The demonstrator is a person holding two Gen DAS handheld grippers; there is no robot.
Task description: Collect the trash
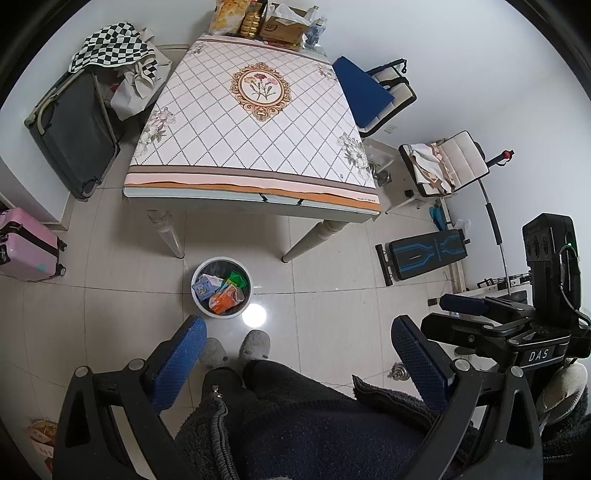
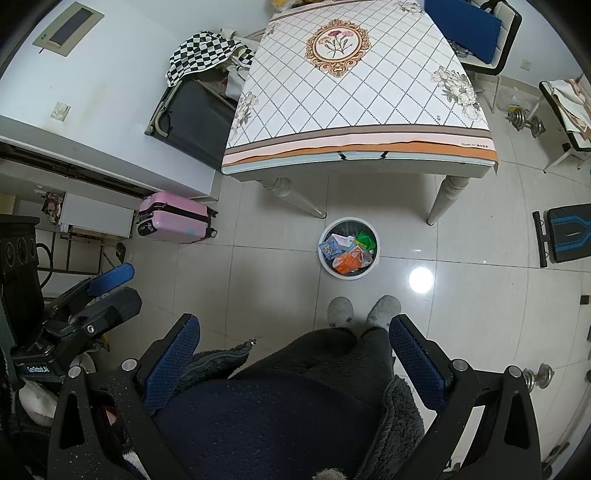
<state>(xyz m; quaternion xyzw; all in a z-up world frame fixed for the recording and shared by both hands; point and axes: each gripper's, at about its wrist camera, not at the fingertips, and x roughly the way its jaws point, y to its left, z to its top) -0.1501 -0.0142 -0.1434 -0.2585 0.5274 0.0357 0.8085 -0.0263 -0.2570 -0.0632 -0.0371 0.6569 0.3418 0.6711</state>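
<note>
Trash bin [image 1: 221, 286], round and white-rimmed with a dark liner, standing upright on the tiled floor [image 1: 332, 314] just in front of the near edge of the table [image 1: 251, 147], between its two front legs and ahead of the person's slippers [image 1: 255, 345]. Its mouth faces straight up; being circular it shows no long axis. Inside lie several pieces of trash: a blue-and-white carton [image 1: 204, 286], an orange carton [image 1: 223, 297] lying on its side with its long axis running roughly from the bin's near rim toward its far right, and a green wrapper [image 1: 236, 279] toward the far side. The same contents appear in the right wrist view [image 2: 349, 247].

Progress, as a judgement: the collecting looks largely done. The patterned table top shows no loose litter on its open surface; boxes and packets [image 1: 277, 22] crowd only its far end, and whether any of these count as trash cannot be told. No loose litter is evident on the visible floor.

Left gripper [image 1: 299, 365] and right gripper [image 2: 295, 362]: both held high near the person's body, fingers spread wide, nothing between the blue pads [image 1: 181, 362]. Each gripper is visible at the edge of the other's view.

Surroundings: a pink suitcase [image 2: 177, 214], a dark suitcase [image 1: 77, 133] under checkered cloth, chairs and a folded bench at the right.
</note>
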